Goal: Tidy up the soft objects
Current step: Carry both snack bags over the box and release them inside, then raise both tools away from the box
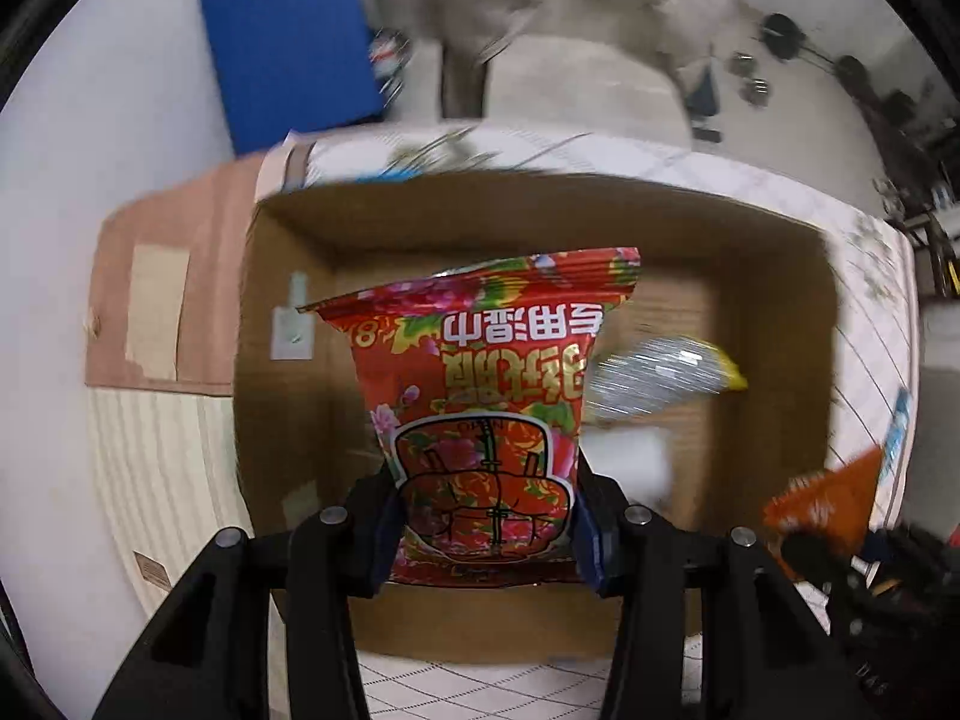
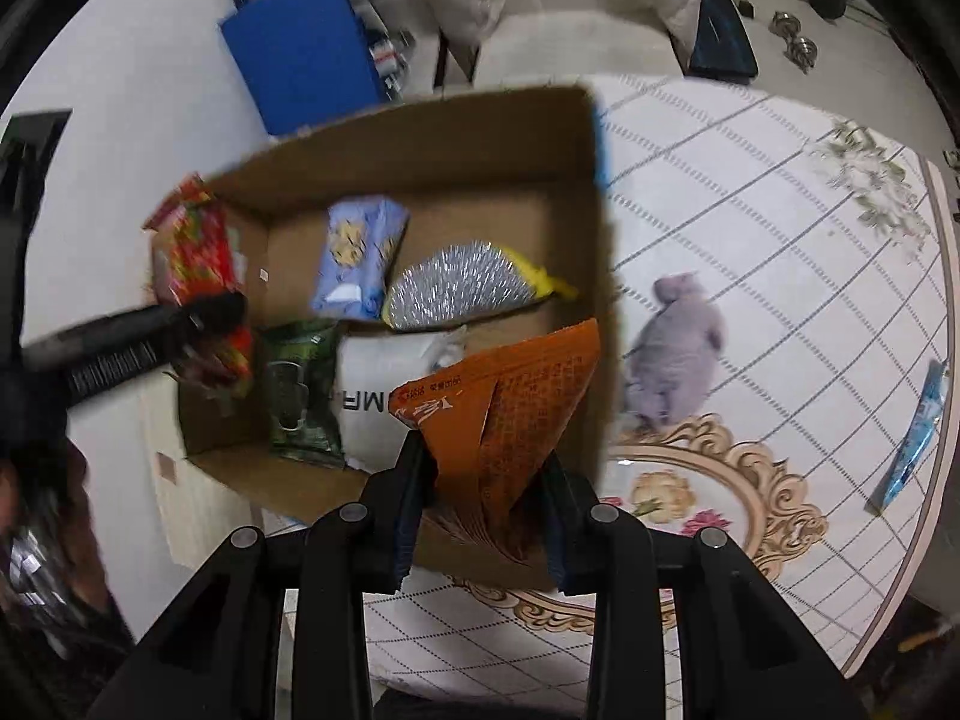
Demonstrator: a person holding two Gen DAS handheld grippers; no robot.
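My left gripper (image 1: 487, 531) is shut on a red flowered packet (image 1: 486, 396) and holds it over the open cardboard box (image 1: 288, 420). My right gripper (image 2: 487, 498) is shut on an orange packet (image 2: 516, 408) above the box's near right corner (image 2: 588, 138). In the right wrist view the box holds a blue packet (image 2: 360, 255), a silver and yellow packet (image 2: 462, 291), a green packet (image 2: 300, 396) and a white pack (image 2: 375, 396). The left gripper with the red packet (image 2: 192, 252) shows at the box's left wall. The orange packet (image 1: 828, 498) also shows in the left wrist view.
A purple plush toy (image 2: 678, 354) lies on the patterned tablecloth (image 2: 780, 240) right of the box. A blue packet (image 2: 918, 438) lies at the table's right edge. A blue board (image 2: 300, 42) leans against the wall behind. A pale cushioned chair (image 1: 582, 90) stands beyond the table.
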